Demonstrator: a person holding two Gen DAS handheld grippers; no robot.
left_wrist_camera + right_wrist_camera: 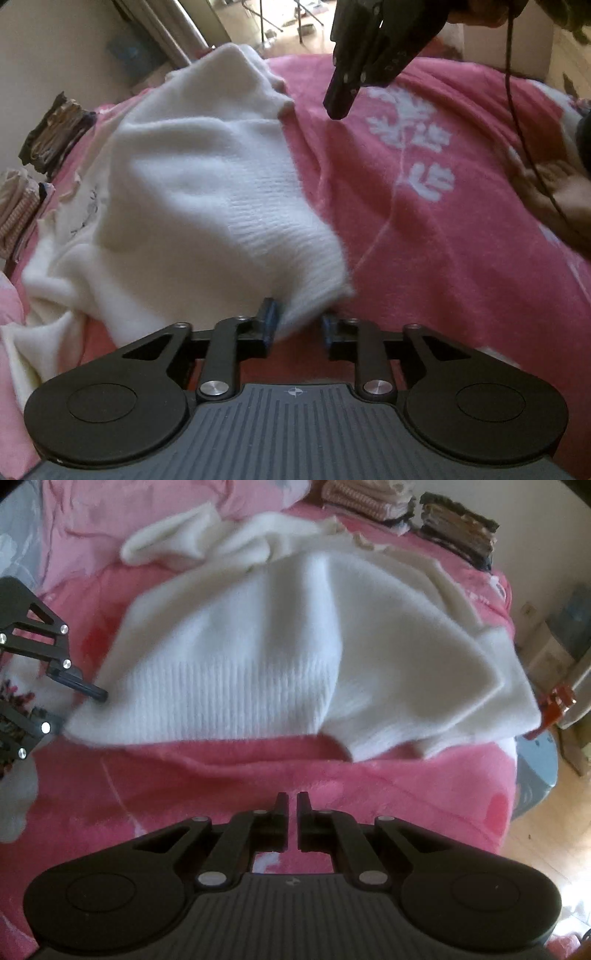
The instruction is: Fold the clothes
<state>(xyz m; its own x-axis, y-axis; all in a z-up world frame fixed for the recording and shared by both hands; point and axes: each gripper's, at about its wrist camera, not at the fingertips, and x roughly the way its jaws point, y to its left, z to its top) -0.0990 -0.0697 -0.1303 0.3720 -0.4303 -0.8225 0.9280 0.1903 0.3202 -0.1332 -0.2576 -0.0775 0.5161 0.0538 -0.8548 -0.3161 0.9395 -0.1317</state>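
The left gripper (298, 325) has its jaws apart around the white sweater's (207, 192) ribbed hem on the pink blanket (424, 240), while the right gripper (292, 812) hangs with jaws together on nothing

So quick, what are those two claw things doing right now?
Left gripper: jaws apart, corner of the white knitted sweater between them, not pinched.
Right gripper: jaws shut, empty.

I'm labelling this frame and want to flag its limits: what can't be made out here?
- White knitted sweater: far sleeve bunched, hem corner blurred, both views.
- Left gripper: blur hides whether the pads touch the corner.
- Folded clothes stacks: too small, right wrist view.
- Pink bed blanket: cut by frame edges.
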